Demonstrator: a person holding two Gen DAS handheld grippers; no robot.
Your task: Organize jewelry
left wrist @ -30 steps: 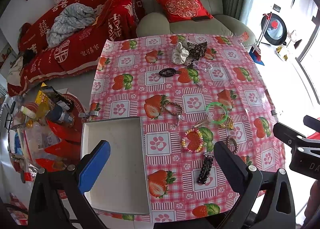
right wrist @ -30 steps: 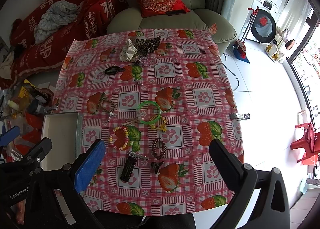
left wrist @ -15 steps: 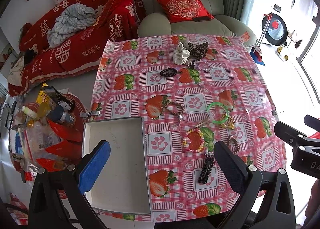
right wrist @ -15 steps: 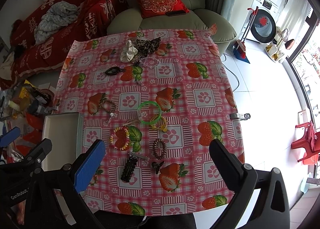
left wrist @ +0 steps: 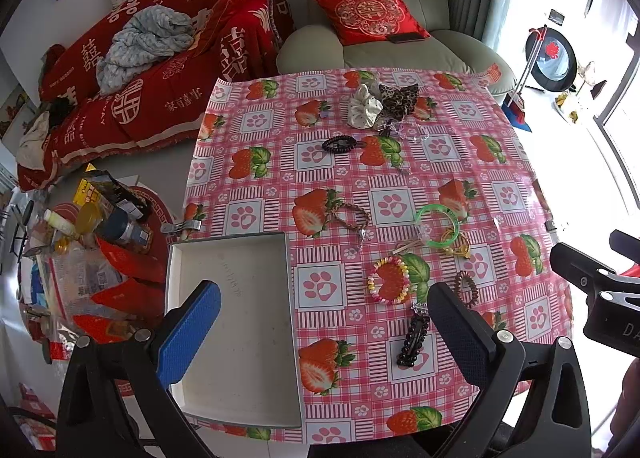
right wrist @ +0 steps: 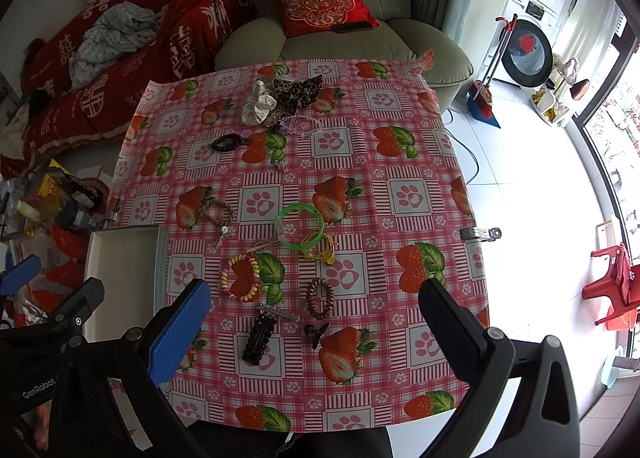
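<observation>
Practically nothing altered over the last second: only a slight drift in both wrist views, with no item displaced. Note the left gripper (left wrist: 320, 294) held wide open and empty, hovering above the near edge of the table (left wrist: 500, 194), partly over the white tray (left wrist: 240, 318). Note the right gripper (right wrist: 313, 286) likewise wide open, holding nothing, over the near middle. Find the tray at the near left corner, bare inside. Find the jewelry scattered on the cloth: black hair clip (left wrist: 414, 340) and beaded bracelet (left wrist: 389, 285) nearest, green bangle (left wrist: 437, 225) beyond, scrunchies (left wrist: 362, 106) at the far side. Treat sorting as not yet begun; expect a first pick from the near cluster.
</observation>
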